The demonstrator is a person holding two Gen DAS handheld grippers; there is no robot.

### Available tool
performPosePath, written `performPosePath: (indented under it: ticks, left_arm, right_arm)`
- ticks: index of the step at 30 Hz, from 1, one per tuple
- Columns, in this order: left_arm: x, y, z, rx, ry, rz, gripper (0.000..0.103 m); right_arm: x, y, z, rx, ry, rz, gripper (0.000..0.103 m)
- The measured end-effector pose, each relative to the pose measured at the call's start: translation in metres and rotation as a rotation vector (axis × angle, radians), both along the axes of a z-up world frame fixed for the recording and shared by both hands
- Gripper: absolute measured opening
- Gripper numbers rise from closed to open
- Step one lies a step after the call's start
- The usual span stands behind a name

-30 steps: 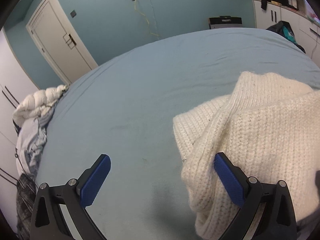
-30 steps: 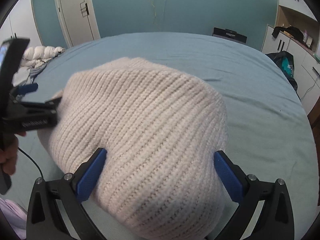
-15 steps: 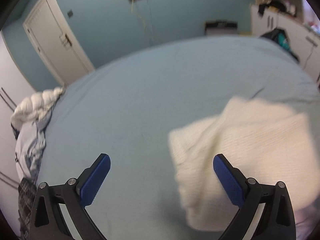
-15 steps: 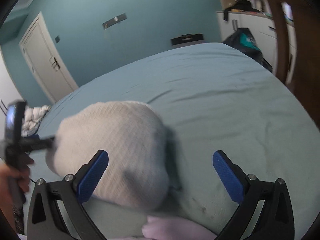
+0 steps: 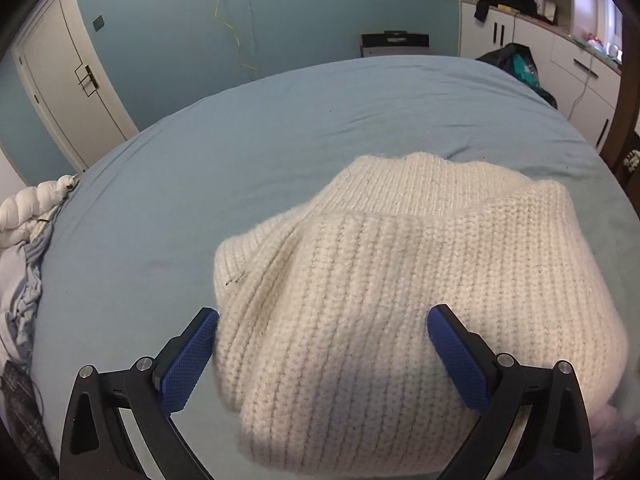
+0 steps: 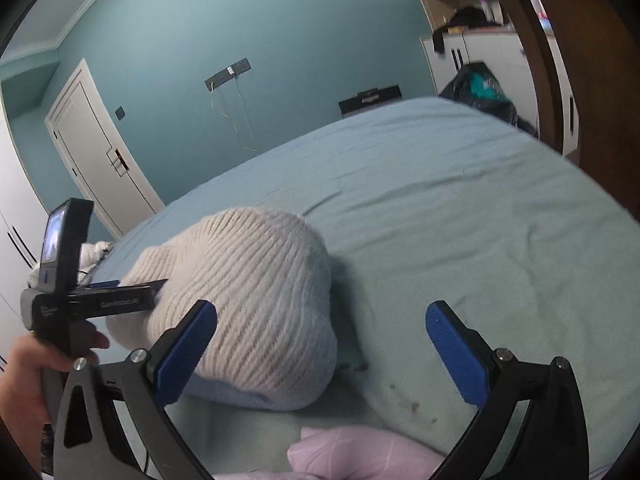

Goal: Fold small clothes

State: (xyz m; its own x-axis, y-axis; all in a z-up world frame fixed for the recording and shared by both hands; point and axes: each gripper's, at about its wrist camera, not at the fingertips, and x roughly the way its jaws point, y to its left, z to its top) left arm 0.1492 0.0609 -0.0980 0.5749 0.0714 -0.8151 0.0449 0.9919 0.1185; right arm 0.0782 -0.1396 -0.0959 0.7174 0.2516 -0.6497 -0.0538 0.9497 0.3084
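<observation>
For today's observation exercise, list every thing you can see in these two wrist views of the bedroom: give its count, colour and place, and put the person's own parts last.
Knitted sweater: one, cream, bunched on the bed near its front edge.
Bed sheet: one, light blue, covers the bed.
Pink garment: one, pale pink, at the bed's near edge.
Bedding pile: one, white and grey, left of the bed.
Door: one, white, far left wall.
Cabinets: white, far right wall.
Dark bag: one, black with teal, beside the cabinets.
Left tongs: blue pads, open, over the sweater.
Right tongs: blue pads, open, empty.
Left hand: one, holds the left tongs' handle.
</observation>
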Motion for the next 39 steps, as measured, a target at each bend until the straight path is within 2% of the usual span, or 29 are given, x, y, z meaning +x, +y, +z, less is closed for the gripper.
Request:
performPosePath:
  ticks: [2, 4, 8, 10, 12, 15, 18, 20, 24, 27, 31, 33, 37, 39]
  left_arm:
    - [0.000, 0.004, -0.003, -0.008, 0.001, -0.001, 0.103]
    - [0.002, 0.012, -0.002, -0.029, -0.012, 0.004, 0.103]
    - [-0.001, 0.015, 0.008, -0.032, 0.001, 0.010, 0.103]
    - [-0.007, 0.014, 0.018, -0.038, 0.023, 0.007, 0.103]
    - [-0.015, 0.023, 0.033, -0.054, 0.025, 0.003, 0.103]
    - [-0.029, 0.035, 0.053, -0.050, 0.005, -0.007, 0.103]
    - [-0.045, 0.069, 0.067, -0.054, -0.024, 0.034, 0.103]
    - [-0.048, 0.097, 0.066, -0.073, -0.023, 0.093, 0.103]
    - [-0.043, 0.147, 0.037, -0.161, 0.026, 0.203, 0.103]
    - [-0.034, 0.174, 0.004, -0.284, 0.077, 0.250, 0.103]
    - [-0.015, 0.195, -0.051, -0.482, 0.207, 0.258, 0.103]
    - [-0.009, 0.194, -0.071, -0.511, 0.262, 0.238, 0.103]
    - [0.001, 0.170, -0.104, -0.458, 0.349, 0.115, 0.103]
    - [0.004, 0.161, -0.108, -0.482, 0.341, 0.082, 0.103]
  right_arm:
    - [0.015, 0.016, -0.020, -0.052, 0.109, 0.054, 0.102]
    - [0.020, 0.014, -0.025, -0.023, 0.130, 0.053, 0.102]
    - [0.024, 0.017, -0.023, -0.055, 0.145, 0.056, 0.102]
    - [0.025, 0.010, -0.025, 0.007, 0.136, 0.060, 0.102]
    - [0.023, -0.007, -0.028, 0.147, 0.091, 0.072, 0.102]
    - [0.021, -0.039, -0.029, 0.298, 0.031, -0.011, 0.102]
    - [0.028, -0.053, -0.040, 0.367, 0.077, -0.050, 0.102]
    - [0.033, -0.054, -0.047, 0.382, 0.112, -0.054, 0.102]
    - [0.041, -0.050, -0.051, 0.377, 0.145, -0.042, 0.102]
    - [0.038, -0.045, -0.052, 0.375, 0.147, -0.035, 0.102]
    - [0.042, -0.047, -0.058, 0.396, 0.168, -0.031, 0.102]
    - [0.044, -0.050, -0.062, 0.416, 0.188, -0.031, 0.102]
    - [0.045, -0.058, -0.070, 0.457, 0.217, -0.053, 0.102]
    - [0.046, -0.059, -0.072, 0.466, 0.229, -0.056, 0.102]
